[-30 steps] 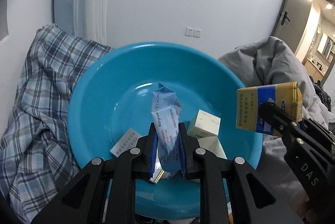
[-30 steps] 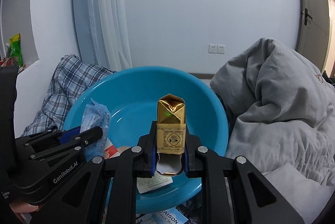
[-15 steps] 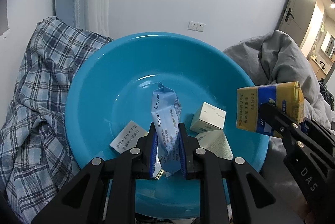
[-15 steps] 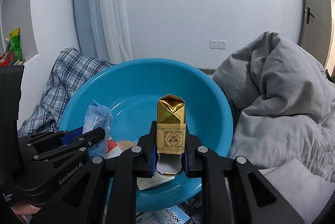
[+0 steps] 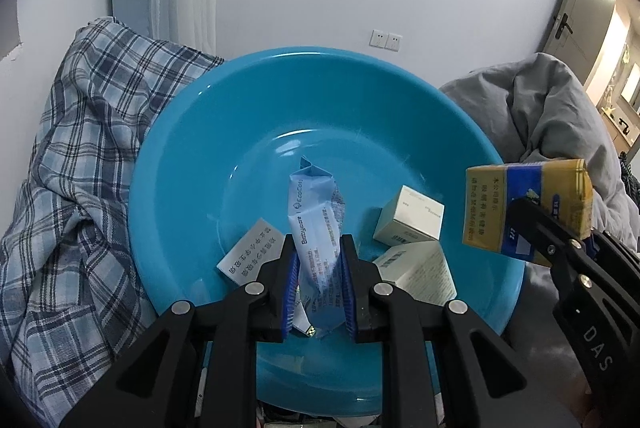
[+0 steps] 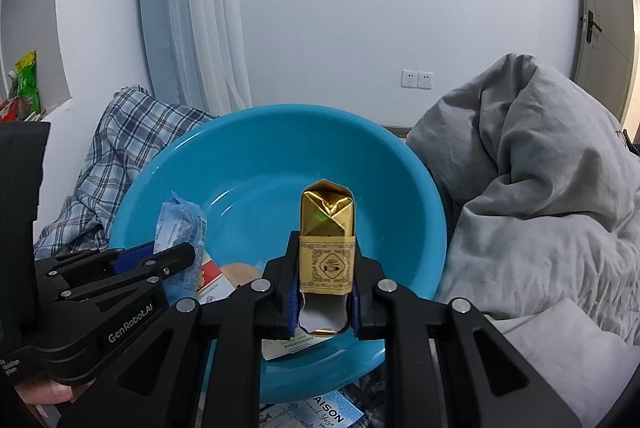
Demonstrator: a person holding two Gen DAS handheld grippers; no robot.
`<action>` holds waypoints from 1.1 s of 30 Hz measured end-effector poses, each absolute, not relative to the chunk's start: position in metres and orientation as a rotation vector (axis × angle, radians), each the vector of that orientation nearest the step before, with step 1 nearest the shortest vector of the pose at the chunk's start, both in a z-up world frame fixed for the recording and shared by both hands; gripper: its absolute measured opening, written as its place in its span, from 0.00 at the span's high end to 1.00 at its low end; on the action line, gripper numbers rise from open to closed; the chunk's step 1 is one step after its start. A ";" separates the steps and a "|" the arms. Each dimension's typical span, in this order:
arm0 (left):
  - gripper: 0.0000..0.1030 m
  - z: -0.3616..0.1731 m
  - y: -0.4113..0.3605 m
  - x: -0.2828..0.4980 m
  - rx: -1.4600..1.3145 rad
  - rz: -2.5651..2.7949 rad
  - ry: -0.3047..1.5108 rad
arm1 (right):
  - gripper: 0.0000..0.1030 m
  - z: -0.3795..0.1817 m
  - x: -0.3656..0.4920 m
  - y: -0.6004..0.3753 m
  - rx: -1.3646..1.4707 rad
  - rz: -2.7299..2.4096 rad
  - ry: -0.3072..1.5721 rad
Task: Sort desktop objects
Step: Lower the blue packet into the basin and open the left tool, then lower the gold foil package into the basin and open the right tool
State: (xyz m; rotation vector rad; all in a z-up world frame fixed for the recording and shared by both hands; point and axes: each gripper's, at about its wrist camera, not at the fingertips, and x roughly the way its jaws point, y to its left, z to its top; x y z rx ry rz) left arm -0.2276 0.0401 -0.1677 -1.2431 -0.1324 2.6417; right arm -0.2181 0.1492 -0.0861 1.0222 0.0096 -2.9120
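A big blue plastic basin (image 5: 192,164) (image 6: 416,196) fills both views. My left gripper (image 5: 318,260) is shut on a light blue wipes packet (image 5: 316,224), held upright over the basin's near side; the same packet (image 6: 180,228) shows at the left of the right wrist view. My right gripper (image 6: 324,268) is shut on a gold pack (image 6: 326,240) above the basin; in the left wrist view that gold and blue pack (image 5: 524,208) hangs at the right. Inside the basin lie a small white box (image 5: 410,218), a cream box (image 5: 420,272) and a grey card (image 5: 250,252).
A blue checked cloth (image 5: 72,188) is bunched against the basin's left side. A grey duvet (image 6: 540,188) is heaped on its right. Printed packets (image 6: 320,414) lie under the basin's near rim. A white wall with sockets stands behind; a door is at the far right.
Both views now look a little more down into the basin, which sits higher in the frames. Both grips are unchanged.
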 end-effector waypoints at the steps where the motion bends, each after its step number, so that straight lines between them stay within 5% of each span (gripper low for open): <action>1: 0.80 -0.168 0.040 -0.228 -1.245 2.645 -0.127 | 0.83 -0.086 -0.218 0.149 1.023 -2.909 0.010; 3: 0.74 -0.169 0.040 -0.228 -1.243 2.652 -0.121 | 0.83 -0.086 -0.218 0.148 1.019 -2.909 0.014; 6: 0.27 -0.164 0.036 -0.223 -1.188 2.692 -0.153 | 0.83 -0.086 -0.218 0.148 1.020 -2.909 0.010; 33: 0.27 -0.146 0.030 -0.216 -1.087 2.772 -0.110 | 0.83 -0.092 -0.221 0.149 1.060 -2.898 0.000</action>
